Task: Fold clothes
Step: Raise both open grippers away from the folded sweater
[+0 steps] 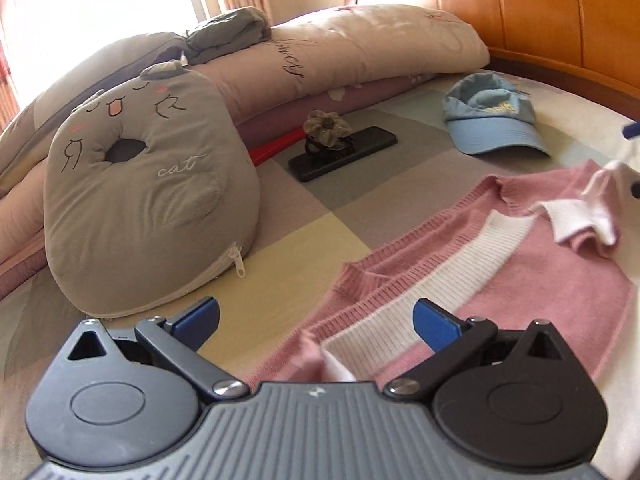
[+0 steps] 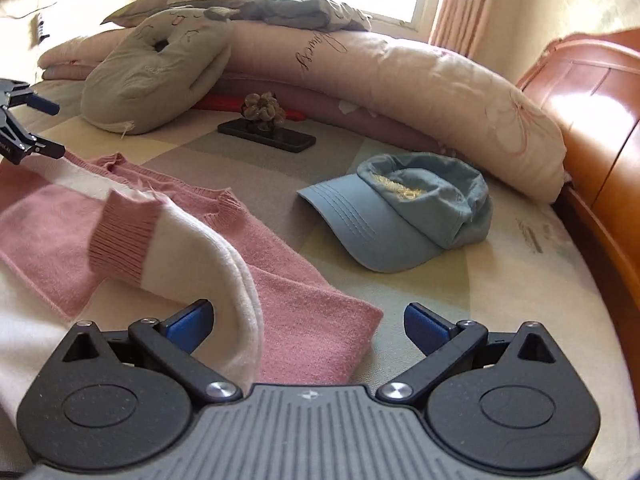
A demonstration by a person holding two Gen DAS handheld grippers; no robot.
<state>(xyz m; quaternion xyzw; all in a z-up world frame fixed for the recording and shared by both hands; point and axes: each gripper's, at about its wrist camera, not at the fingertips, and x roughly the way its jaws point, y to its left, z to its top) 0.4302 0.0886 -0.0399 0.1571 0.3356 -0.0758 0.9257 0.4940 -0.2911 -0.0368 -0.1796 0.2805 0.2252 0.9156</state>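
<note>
**Sleeves folded in, both grippers free above the sweater**

Between the wide-spread jaws of the left gripper [image 1: 316, 316] lies the pink-and-white sweater [image 1: 500, 264], its ribbed edge just ahead. Jaws of the right gripper [image 2: 308, 322] also stand wide, empty, the white sleeve [image 2: 216, 256] draped beside its left finger. Judged mid-fold: next calls for pinching an edge and carrying it across.

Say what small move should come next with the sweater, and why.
Probably close the right gripper on the white sleeve: its jaws are open, and the sleeve lies between them across the pink sweater. The left gripper is also open, holding nothing.
</note>
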